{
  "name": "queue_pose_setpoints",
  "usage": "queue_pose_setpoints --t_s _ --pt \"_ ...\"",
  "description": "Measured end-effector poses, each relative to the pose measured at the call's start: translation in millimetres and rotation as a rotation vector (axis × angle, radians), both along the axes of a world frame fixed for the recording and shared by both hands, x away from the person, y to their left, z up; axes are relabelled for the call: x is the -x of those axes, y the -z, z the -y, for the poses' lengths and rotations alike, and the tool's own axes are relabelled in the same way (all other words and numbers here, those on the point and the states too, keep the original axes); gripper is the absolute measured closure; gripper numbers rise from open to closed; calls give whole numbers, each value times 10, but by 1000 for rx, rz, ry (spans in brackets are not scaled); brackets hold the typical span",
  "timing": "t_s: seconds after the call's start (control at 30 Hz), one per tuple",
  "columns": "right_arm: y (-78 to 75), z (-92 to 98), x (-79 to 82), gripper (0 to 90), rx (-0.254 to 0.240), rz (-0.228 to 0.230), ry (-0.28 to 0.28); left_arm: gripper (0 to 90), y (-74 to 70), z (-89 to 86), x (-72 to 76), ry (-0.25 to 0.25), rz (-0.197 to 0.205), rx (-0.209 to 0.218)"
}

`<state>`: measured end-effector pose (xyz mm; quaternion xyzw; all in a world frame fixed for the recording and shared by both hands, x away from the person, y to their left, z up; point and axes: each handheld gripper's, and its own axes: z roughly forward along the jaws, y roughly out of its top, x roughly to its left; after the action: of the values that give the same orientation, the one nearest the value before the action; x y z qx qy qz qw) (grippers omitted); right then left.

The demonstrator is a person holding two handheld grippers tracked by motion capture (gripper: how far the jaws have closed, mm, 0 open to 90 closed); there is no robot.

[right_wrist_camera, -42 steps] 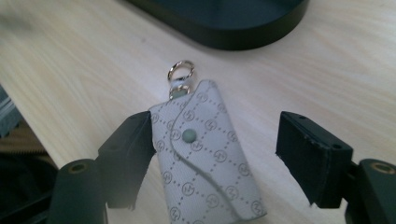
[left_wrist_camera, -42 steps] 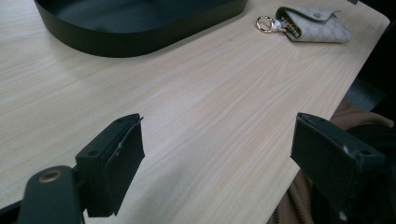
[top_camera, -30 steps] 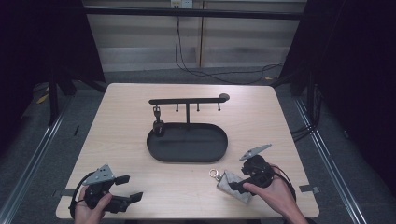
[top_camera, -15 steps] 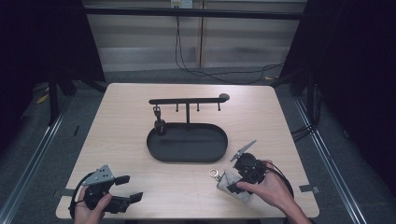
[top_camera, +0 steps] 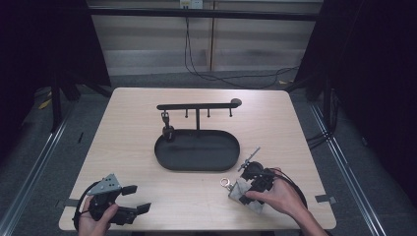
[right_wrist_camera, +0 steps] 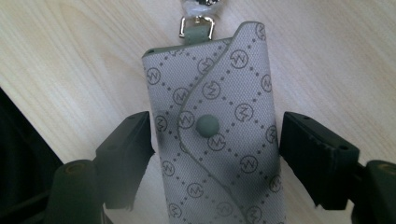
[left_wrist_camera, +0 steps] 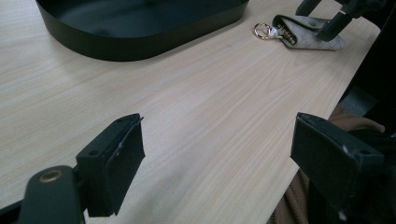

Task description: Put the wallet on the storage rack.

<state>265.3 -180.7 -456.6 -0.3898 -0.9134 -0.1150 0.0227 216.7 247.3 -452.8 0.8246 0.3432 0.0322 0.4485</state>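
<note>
A grey patterned key pouch [right_wrist_camera: 219, 93] with a snap button and a metal ring [top_camera: 226, 183] lies flat on the table's front right. My right gripper [right_wrist_camera: 215, 140] points down over it [top_camera: 247, 189], one jaw on each long side. The jaws have just been closing with the pouch between them. The pads stand at its edges, with a sliver of gap on the right. My left gripper [top_camera: 138, 198] rests at the front left, wide open with nothing between its fingers [left_wrist_camera: 217, 140]. In the left gripper view the pouch [left_wrist_camera: 303, 39] lies far off.
A black oval tray [top_camera: 162, 157] sits mid-table, its wall [left_wrist_camera: 140, 44] close ahead of the left gripper. Behind it stands a black rack [top_camera: 196, 105] with hooks; a small dark item [top_camera: 167, 129] hangs from the leftmost hook. The table's front edge is close to both hands.
My right gripper has shifted slightly left and lower onto the pouch, and its jaws have narrowed around it. The left gripper has stayed put.
</note>
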Motion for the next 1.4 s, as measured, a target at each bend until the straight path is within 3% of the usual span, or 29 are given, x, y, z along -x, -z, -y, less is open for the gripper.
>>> queue_pose_setpoints --t_s 0.33,0.9,1.17,1.4 --pt "49 -56 3 256 39 -6 -10 168 -1 -27 -5 -18 -2 9" --pt "69 -101 -17 244 63 -16 -31 165 9 -37 -22 -15 -18 11" --pt "115 -156 -21 245 107 -15 -56 165 11 -41 -27 -15 -21 11" --pt "119 -169 -34 278 108 -19 -41 165 11 -45 -27 -17 -23 12"
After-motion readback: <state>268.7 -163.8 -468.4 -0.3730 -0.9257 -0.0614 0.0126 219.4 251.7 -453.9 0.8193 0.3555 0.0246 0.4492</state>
